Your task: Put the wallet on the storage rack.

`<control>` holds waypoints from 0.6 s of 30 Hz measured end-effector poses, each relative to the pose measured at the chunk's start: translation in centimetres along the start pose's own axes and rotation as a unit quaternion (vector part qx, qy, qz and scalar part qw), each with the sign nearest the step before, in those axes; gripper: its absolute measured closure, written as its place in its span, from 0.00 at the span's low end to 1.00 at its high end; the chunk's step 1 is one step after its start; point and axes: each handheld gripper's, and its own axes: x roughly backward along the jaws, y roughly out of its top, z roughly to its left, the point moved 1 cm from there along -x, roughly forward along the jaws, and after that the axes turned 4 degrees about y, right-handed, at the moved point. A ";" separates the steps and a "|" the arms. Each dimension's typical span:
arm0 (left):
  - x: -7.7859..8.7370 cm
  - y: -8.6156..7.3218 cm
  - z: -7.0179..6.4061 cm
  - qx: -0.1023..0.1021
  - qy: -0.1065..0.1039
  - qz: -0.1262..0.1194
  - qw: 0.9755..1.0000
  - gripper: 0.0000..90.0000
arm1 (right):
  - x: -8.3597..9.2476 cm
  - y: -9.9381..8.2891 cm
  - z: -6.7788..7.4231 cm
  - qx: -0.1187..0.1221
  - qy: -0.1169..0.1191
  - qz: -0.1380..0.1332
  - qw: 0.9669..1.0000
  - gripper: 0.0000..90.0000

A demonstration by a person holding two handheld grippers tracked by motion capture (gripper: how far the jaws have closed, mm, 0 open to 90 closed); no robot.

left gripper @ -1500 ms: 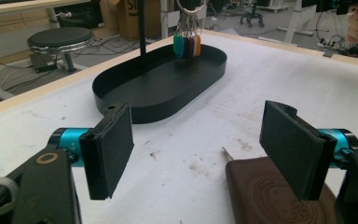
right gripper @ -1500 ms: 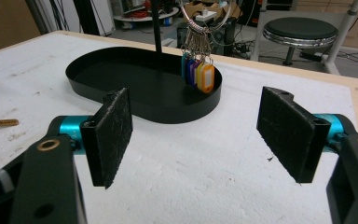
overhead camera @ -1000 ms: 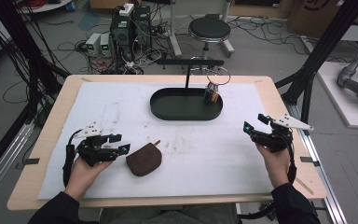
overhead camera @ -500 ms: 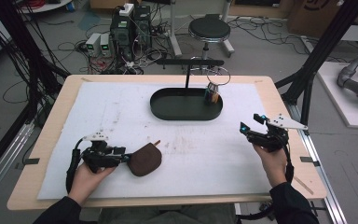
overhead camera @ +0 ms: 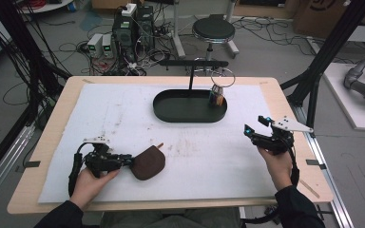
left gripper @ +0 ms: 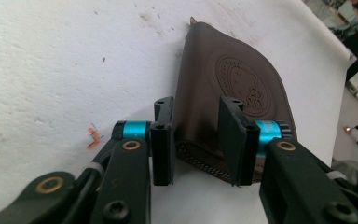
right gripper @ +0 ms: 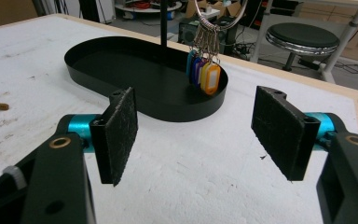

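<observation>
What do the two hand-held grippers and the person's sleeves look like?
Both are black. The left hand-held gripper has black jaws on bright blue collars, brass-coloured pivot rings and a looping black cable. The right hand-held gripper has rough black pads on the same blue collars, and a grey three-cornered plate on top. The sleeves are dark.

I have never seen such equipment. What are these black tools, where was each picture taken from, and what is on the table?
A person sits at a table with a hand-held two-jaw gripper in each hand. One camera looks down from above; one rides on each gripper. The left gripper has just been closing around the edge of a brown leather pouch, though its pads do not yet seem to press it. The right gripper is open and holds nothing. Farther back is a black tray with a stand; a key ring with coloured tags hangs there.
</observation>
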 end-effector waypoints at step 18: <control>-0.1 3.4 -4.2 -0.193 -0.006 -0.101 0.976 0.90 | 0.2 0.2 0.1 0.003 -0.001 -0.006 1.000 0.37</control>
